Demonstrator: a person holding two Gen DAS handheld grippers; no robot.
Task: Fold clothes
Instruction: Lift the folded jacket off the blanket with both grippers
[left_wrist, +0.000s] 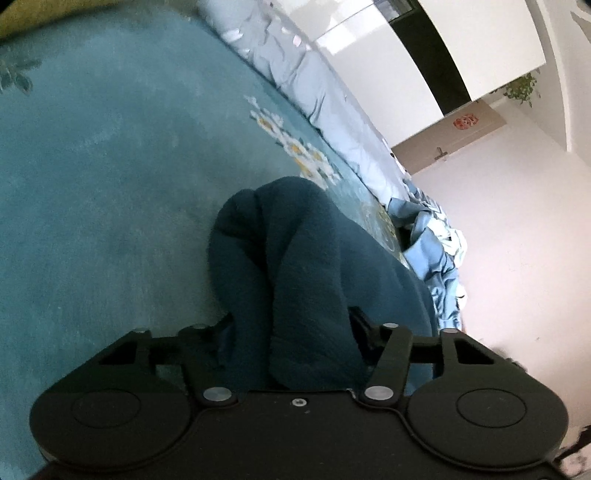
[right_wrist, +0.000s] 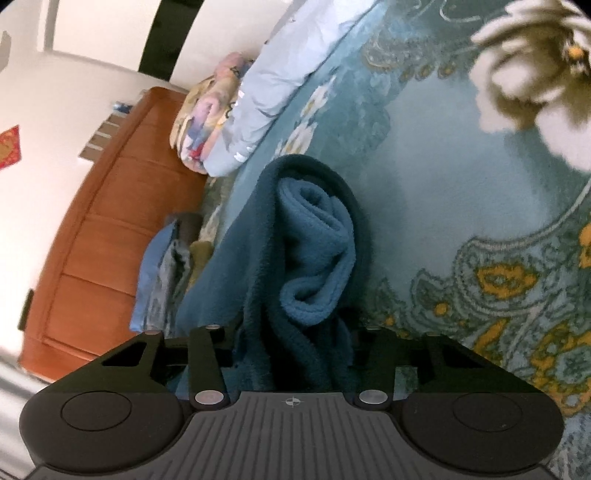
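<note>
A dark teal fleece garment (left_wrist: 295, 240) lies bunched in thick folds on the teal floral bedspread (left_wrist: 110, 184). My left gripper (left_wrist: 291, 325) is shut on one bunched end; the cloth fills the gap between its jaws and hides most of the fingers. In the right wrist view the same garment (right_wrist: 314, 229) shows a lighter blue inner side rolled up in its middle. My right gripper (right_wrist: 291, 328) is shut on another gathered end, with fabric packed between both jaws. The fingertips of both grippers are buried in the cloth.
A pale blue quilt (left_wrist: 325, 96) runs along the far side of the bed. Crumpled blue and white cloth (left_wrist: 436, 236) lies at the bed's edge. A wooden headboard (right_wrist: 103, 221) and a flowered pillow (right_wrist: 207, 110) stand to the left in the right wrist view.
</note>
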